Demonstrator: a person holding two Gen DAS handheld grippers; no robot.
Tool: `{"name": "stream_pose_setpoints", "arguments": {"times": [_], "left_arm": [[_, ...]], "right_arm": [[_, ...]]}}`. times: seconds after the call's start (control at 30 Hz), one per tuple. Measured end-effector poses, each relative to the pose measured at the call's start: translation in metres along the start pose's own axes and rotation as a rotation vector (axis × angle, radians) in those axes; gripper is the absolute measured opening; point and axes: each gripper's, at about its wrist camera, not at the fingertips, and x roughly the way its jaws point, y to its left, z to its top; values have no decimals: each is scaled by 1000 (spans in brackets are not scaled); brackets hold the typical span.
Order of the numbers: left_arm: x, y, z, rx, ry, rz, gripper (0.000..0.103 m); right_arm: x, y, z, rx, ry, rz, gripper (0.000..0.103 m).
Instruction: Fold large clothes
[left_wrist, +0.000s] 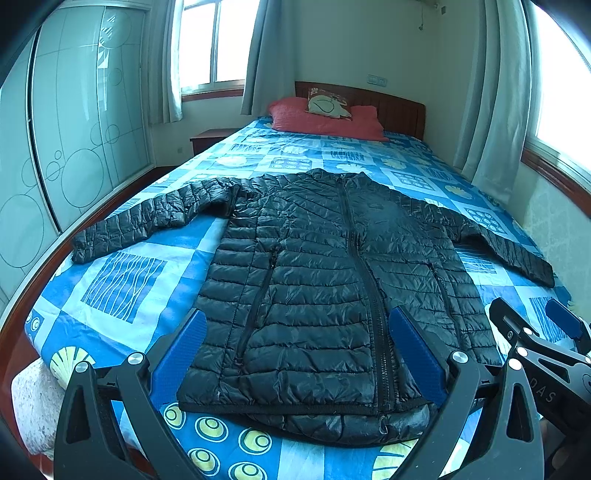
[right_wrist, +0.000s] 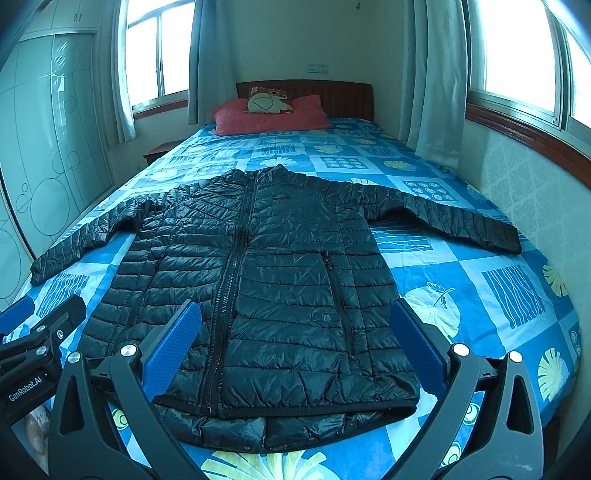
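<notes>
Overhead, both claws hung above the foot of the bed, fingers spread wide, gripping nothing. Left gripper (left_wrist: 297, 347): blue pads apart, black puffer jacket (left_wrist: 325, 280) lying flat just ahead and below, hem nearest, collar farthest. Right gripper (right_wrist: 295, 339): jaws likewise apart, the jacket's hem and zip showing between its fingers. Sleeves stretched out to either side on the blue patterned bedspread (right_wrist: 461, 280). Well beyond the collar, a red pillow (right_wrist: 269, 114) sat against the wooden headboard (right_wrist: 332, 94).
</notes>
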Motion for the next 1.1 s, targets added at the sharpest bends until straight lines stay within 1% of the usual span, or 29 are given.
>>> {"name": "stream_pose_setpoints", "arguments": {"times": [0.3, 1.1], "left_arm": [[-2, -2, -7, -1, 0, -5, 98], [-1, -1, -6, -2, 3, -9, 98]], "right_arm": [[0, 0, 0, -2, 0, -1, 101], [0, 1, 0, -4, 0, -1, 101]]}}
